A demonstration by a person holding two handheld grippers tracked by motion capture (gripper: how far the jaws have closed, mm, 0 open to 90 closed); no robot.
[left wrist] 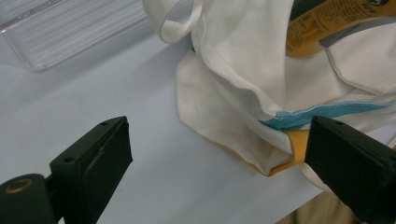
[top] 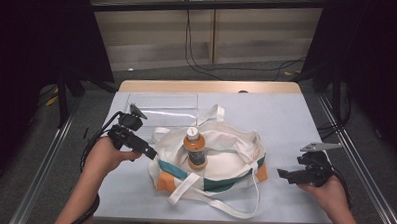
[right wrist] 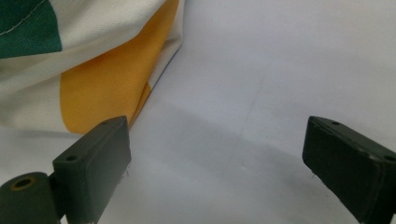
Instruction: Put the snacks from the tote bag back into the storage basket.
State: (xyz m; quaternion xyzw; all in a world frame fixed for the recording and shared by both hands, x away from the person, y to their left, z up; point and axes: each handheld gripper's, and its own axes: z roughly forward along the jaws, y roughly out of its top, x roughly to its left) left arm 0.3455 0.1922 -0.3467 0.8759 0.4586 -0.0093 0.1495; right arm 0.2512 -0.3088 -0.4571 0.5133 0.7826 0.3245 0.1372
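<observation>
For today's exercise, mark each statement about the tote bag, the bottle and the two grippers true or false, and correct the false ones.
1. The bottle stands upright in the tote bag. True.
2. The left gripper is shut on the bag's handle. False: its fingers are open, with the bag's corner between them.
3. The clear tray lies beyond the bag. True.
4. The right gripper holds the bottle. False: it is open over the bare table, beside the bag.
</observation>
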